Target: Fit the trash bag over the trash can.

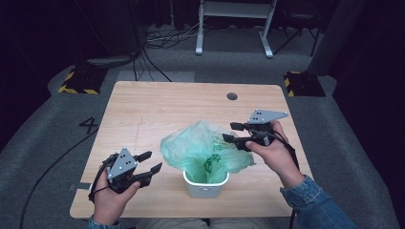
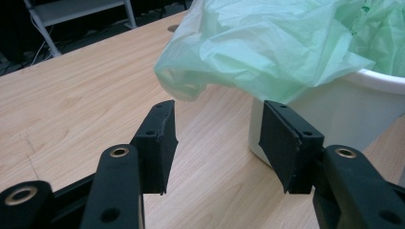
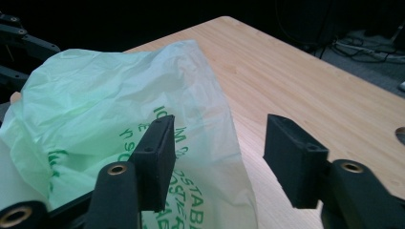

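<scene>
Apparently a thin green plastic bag (image 1: 203, 148) is being fitted as a liner into a small white bin (image 1: 206, 185), which is placed at about 6 o'clock on the wooden table (image 1: 143, 109); the bag is seen billowing out over the rim, not yet folded around it. The left gripper (image 1: 152, 164) is held at 9 o'clock of the bin, jaws wide apart and empty, aimed at the hanging edge of the bag. The right gripper (image 1: 234, 132) is held at 2 o'clock, jaws also wide, nothing gripped, just beside the film.
</scene>
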The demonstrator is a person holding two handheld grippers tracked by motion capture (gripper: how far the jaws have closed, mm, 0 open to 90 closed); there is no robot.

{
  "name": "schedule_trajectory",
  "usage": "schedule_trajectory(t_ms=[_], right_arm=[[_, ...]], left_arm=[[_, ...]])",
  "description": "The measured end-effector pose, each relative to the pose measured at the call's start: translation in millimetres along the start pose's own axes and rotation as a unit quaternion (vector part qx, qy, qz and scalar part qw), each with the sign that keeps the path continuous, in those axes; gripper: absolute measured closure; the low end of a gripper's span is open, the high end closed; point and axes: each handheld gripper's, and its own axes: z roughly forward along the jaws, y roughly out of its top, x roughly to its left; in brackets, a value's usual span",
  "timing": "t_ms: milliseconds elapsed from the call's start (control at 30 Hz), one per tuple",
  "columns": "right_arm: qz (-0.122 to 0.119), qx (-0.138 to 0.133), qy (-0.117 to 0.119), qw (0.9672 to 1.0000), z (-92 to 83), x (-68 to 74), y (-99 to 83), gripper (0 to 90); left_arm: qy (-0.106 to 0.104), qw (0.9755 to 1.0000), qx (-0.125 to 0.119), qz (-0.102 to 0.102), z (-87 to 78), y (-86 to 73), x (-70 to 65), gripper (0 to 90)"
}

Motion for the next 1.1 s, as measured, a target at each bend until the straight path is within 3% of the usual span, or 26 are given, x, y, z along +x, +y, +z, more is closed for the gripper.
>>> schedule_trajectory(t_ms=[133, 233, 500, 733, 1100], right_arm=[[-0.005, 0.021, 0.030, 0.9993, 5.1, 3.5, 2.2, 81.2], [-0.023, 0.016, 0.033, 0.9991, 4.0, 10.2, 6.5, 89.6], [-0.073, -0.014, 0.025, 0.9969, -8.2, 33.8, 19.9, 90.0], [-0.121, -0.025, 0.057, 0.9907, -18.4, 67.3, 25.7, 90.0], [-0.159, -0.027, 0.099, 0.9819, -18.9, 101.3, 27.1, 90.0]], left_arm=[[-0.003, 1.0000, 0.000, -0.001, 0.5, 0.2, 0.1, 46.8], [-0.005, 1.0000, -0.001, -0.001, 0.5, 1.4, -1.0, 46.9], [-0.006, 0.9999, -0.013, 0.003, -4.9, 6.5, -2.5, 46.3], [-0.010, 0.9996, -0.027, 0.004, -5.5, 13.5, -7.2, 41.6], [-0.046, 0.9975, -0.035, 0.041, 3.2, 36.5, -25.7, 35.9]])
